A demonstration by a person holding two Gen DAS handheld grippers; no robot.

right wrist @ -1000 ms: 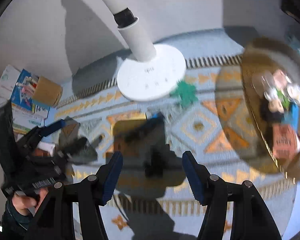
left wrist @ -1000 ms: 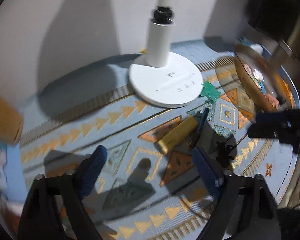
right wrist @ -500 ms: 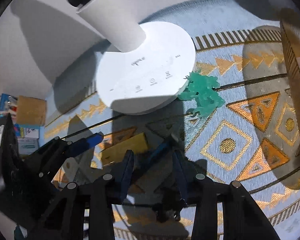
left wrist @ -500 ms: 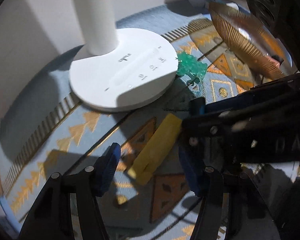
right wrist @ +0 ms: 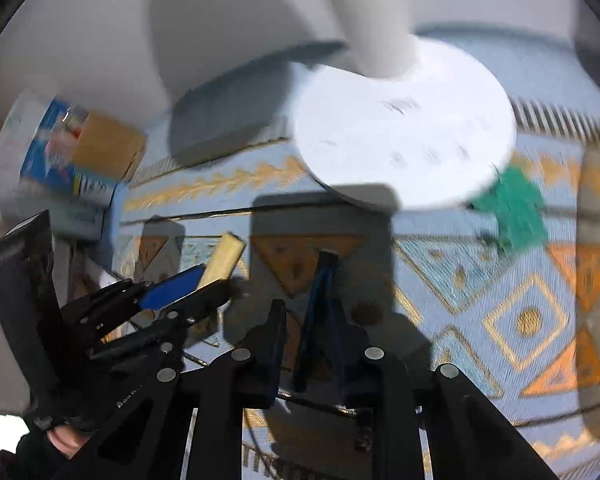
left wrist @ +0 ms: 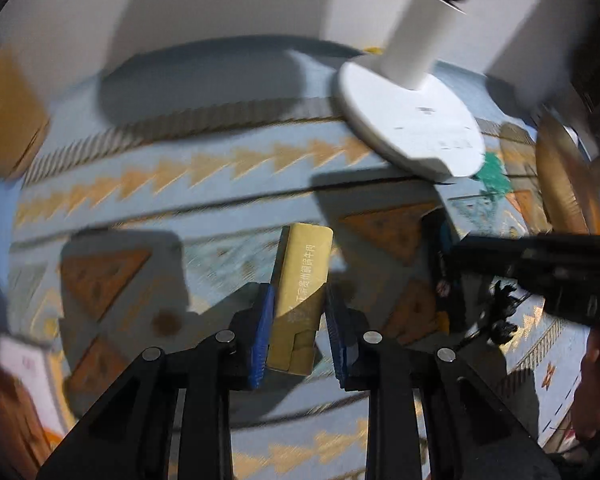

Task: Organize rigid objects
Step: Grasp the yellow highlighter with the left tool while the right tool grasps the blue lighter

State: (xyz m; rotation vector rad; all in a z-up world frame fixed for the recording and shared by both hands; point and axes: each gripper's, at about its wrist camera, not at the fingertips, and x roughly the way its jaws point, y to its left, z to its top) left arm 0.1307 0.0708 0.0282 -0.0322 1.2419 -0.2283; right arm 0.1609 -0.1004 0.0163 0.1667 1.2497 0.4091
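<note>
Both grippers have just closed: the left gripper clamps the yellow box between its pads, the right gripper pinches a dark blue pen. Beyond the fingers stands the lamp base. Grasping looks done; lifting both clear of the patterned cloth likely follows.

The left gripper squeezes a long yellow box between its blue pads. The box sits above the patterned cloth. Past the box, up and to the right, stands a white lamp base. A green toy touches the base's edge.
</note>
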